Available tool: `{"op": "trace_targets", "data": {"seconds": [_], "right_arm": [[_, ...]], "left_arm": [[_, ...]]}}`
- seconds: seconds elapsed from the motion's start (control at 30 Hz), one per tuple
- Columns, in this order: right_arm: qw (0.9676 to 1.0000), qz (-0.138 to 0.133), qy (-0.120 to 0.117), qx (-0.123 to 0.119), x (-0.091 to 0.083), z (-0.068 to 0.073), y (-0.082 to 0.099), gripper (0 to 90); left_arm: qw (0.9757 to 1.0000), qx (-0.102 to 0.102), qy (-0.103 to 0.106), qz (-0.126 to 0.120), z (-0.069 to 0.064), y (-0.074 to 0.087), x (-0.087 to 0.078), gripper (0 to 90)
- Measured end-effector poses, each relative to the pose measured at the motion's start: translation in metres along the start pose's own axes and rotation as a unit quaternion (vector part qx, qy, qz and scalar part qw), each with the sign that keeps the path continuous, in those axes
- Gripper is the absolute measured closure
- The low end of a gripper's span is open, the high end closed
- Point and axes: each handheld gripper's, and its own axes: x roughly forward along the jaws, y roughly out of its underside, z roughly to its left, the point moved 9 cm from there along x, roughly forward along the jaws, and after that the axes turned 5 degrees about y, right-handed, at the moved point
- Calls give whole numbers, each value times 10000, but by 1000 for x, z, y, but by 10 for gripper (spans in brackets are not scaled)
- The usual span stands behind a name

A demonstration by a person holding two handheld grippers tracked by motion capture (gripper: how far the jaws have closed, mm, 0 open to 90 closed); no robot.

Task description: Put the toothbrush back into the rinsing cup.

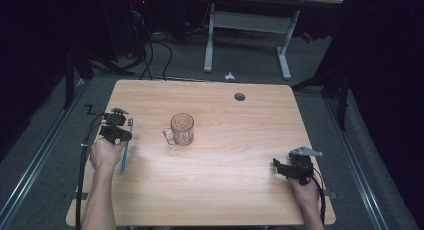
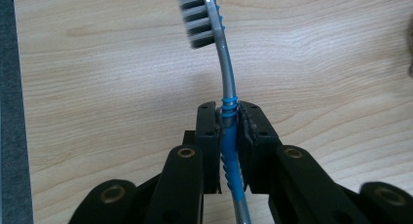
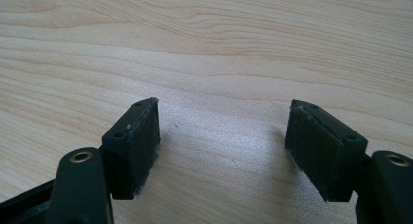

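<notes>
Wooden table (image 1: 225, 190), light grain, with a round dark hole (image 1: 240, 96) near its far edge. Toothbrush (image 2: 229, 136), blue and grey handle, grey and white bristles: clamped at the ribbed blue part of the handle between the two black pads of the left gripper (image 2: 229, 124), whose jaws are closed tight on it with no gap either side; the head and bristles reach out beyond the jaws over the bare wood, the tail of the handle runs back under the gripper body. In the high view the toothbrush (image 1: 126, 150) sits at the left side of the table, handle end pointing toward the person, beside the left hand (image 1: 104, 152) that carries the left gripper (image 1: 117, 132). Glass mug (image 1: 181, 129), clear, patterned, handle to its left: upright near the table's middle, well apart from the toothbrush. Right gripper (image 3: 221, 141): jaws spread wide, nothing between the pads, bare wood showing in the gap; in the high view it (image 1: 295, 167) rests near the table's right front corner in the right hand (image 1: 306, 192), well apart from the mug.
</notes>
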Motion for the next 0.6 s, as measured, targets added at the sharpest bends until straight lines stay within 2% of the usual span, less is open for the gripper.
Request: {"op": "trace_targets", "data": {"seconds": [0.27,0.53,0.6], "right_arm": [[10000,0,2,1,0,0,0,288],[10000,0,1,0,0,0,0,288],[10000,-1,1,-1,0,0,0,288]], "left_arm": [[9999,70,91,-127,-7,-1,-8,798],[9990,303,109,-295,-20,-10,-22,799],[9986,313,204,-371,-25,-11,-25,798]]}}
